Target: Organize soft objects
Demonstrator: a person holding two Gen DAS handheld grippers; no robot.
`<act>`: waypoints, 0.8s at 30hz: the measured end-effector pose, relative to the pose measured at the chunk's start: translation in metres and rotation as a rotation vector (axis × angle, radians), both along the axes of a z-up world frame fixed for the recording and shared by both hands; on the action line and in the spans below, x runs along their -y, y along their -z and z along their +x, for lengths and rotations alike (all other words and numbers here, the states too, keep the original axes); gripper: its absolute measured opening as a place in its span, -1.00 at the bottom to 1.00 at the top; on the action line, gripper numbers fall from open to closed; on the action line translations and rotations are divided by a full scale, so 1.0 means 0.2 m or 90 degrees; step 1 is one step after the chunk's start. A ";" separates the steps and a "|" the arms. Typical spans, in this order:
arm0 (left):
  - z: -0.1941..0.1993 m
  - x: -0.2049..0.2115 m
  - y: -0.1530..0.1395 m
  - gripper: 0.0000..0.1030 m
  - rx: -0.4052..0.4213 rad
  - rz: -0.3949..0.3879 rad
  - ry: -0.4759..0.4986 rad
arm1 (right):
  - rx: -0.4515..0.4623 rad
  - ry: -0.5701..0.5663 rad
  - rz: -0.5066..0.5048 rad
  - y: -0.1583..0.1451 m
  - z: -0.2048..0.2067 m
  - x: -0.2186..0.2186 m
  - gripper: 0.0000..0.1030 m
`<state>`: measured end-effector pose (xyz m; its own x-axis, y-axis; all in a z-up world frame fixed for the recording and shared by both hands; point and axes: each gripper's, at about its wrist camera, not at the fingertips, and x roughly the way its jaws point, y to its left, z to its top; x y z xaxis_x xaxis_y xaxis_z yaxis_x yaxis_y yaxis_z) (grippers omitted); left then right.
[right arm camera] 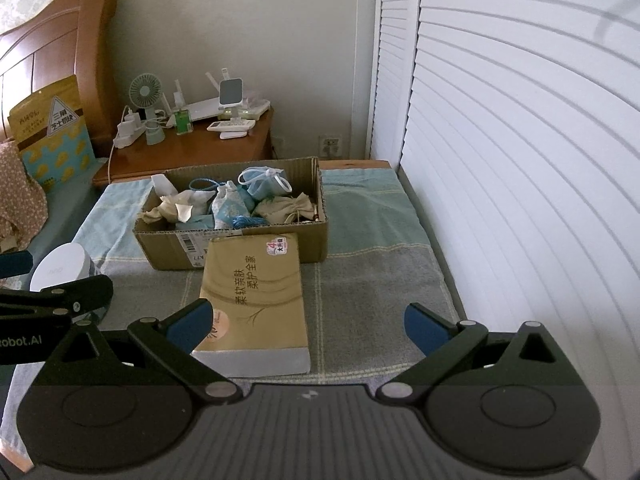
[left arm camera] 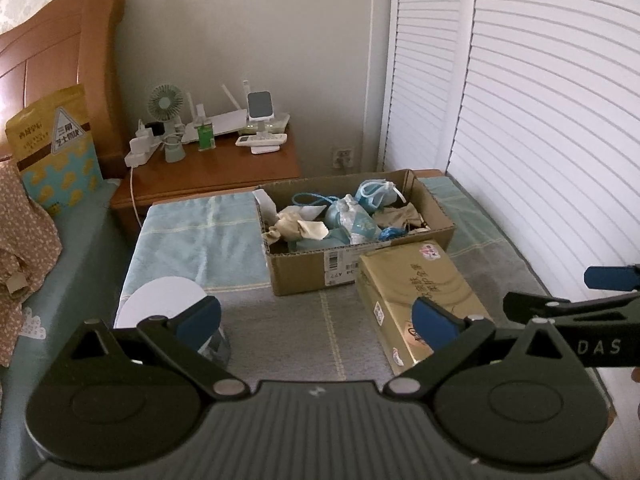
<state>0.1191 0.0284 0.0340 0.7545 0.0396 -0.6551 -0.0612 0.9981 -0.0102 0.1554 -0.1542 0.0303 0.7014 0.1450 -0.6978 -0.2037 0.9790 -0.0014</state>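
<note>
The cardboard box (right arm camera: 236,236) stands on the towel-covered surface (right arm camera: 372,264), with pouches (right arm camera: 280,206), a face mask (right arm camera: 262,182) and other soft items lying inside it. Touching the box's near wall, in front of it, lies the tissue pack (right arm camera: 254,300); to the box's front left stands a round lidded container (right arm camera: 60,266), apart from it. Behind the box to its left is the nightstand (right arm camera: 192,156) bearing a small fan (right arm camera: 145,94), further left of the box a snack bag (right arm camera: 50,128) leans on the headboard (right arm camera: 48,52), and to the box's right runs the louvred door (right arm camera: 500,160).

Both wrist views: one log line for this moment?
left tool: open, empty | right tool: open, empty | brown cardboard box: holds cloth pouches, masks | gold tissue pack: on towel, against box front
</note>
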 end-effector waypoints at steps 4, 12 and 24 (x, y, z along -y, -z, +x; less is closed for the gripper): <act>0.00 0.00 0.00 0.97 -0.001 -0.001 -0.001 | 0.000 -0.001 -0.001 0.00 0.00 0.00 1.00; 0.00 0.01 -0.01 0.97 0.001 0.000 0.002 | 0.002 -0.001 -0.001 -0.02 0.00 0.01 1.00; 0.00 0.01 -0.01 0.97 0.001 0.001 0.002 | 0.005 -0.001 0.001 -0.02 0.00 0.01 1.00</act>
<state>0.1186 0.0268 0.0357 0.7559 0.0381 -0.6536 -0.0584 0.9982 -0.0093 0.1546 -0.1571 0.0338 0.7064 0.1467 -0.6925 -0.2047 0.9788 -0.0014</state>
